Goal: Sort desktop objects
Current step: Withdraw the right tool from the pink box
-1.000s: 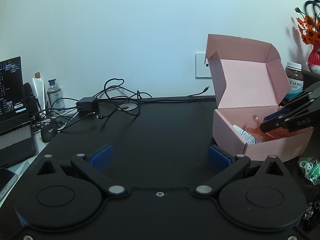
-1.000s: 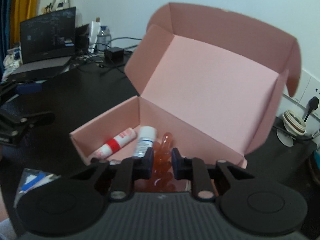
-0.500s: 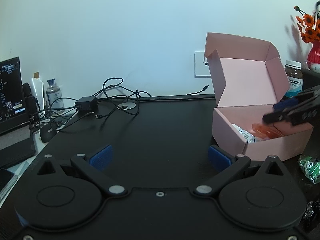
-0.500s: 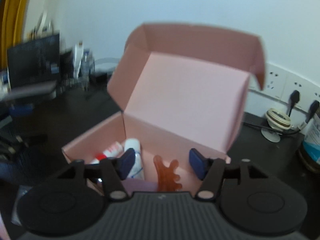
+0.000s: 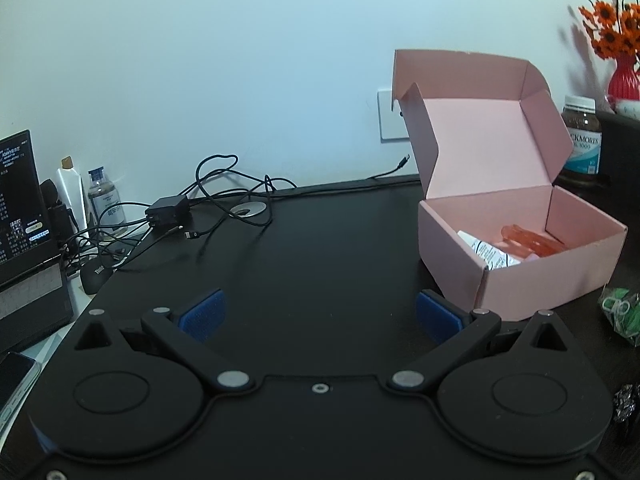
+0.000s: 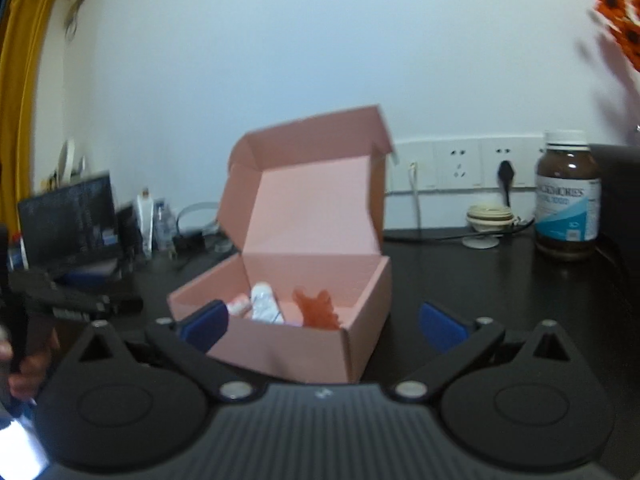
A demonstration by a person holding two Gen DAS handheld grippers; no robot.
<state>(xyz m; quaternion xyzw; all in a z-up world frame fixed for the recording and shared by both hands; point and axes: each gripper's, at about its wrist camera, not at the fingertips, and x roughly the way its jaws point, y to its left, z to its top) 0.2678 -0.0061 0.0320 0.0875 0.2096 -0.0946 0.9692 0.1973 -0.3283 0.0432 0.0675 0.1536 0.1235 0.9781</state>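
while right hand-held gripper (image 6: 322,322) opening, empty, pink box (image 6: 362,316) ahead; supplement bottle (image 6: 568,196) beside.

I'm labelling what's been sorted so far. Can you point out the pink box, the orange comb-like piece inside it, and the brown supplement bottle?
pink box (image 6: 280,356): right wrist view, front wall.
orange comb-like piece (image 6: 318,312): right wrist view, its middle.
brown supplement bottle (image 6: 568,216): right wrist view, on the label.

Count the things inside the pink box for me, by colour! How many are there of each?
Orange-red: 1, the see-through orange comb-shaped thing
White: 1, the white tube
Red and white: 1, the red-and-white tube, mostly hidden
Total: 3 things that show in the pink box; its near wall may hide more.
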